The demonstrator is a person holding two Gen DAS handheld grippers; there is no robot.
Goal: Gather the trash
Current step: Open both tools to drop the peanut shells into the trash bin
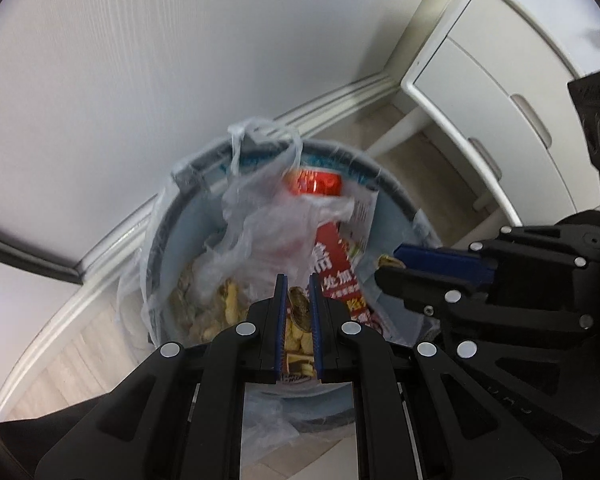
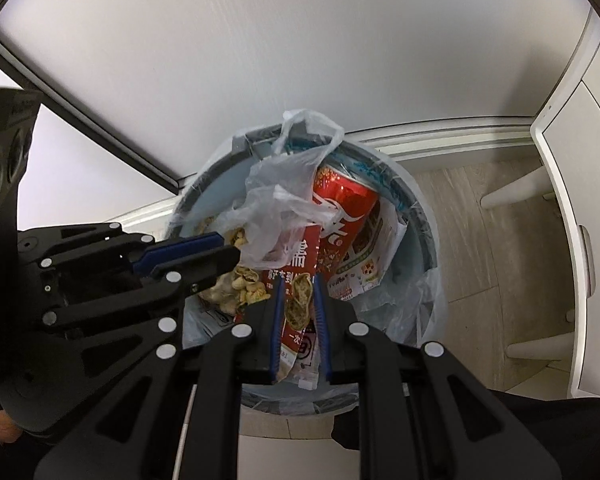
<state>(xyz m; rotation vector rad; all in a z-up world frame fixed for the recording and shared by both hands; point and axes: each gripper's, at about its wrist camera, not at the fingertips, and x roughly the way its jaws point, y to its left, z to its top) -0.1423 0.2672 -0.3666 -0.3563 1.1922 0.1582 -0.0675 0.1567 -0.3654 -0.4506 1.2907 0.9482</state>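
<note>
Two narrowed grippers above a full, bag-lined trash bin

Nearest, the left gripper (image 1: 298,286) and right gripper (image 2: 297,280) point steeply down into the bin (image 1: 396,196); each has its jaws almost together with nothing visibly clamped, though the right one's tip, seen side-on, overlaps peanut shells (image 2: 242,276), so contact is unclear. A crumpled clear plastic bag (image 2: 276,208) hides part of the red can (image 2: 348,208), which leans lengthwise toward the far rim beside a red printed wrapper (image 1: 334,264).
</note>
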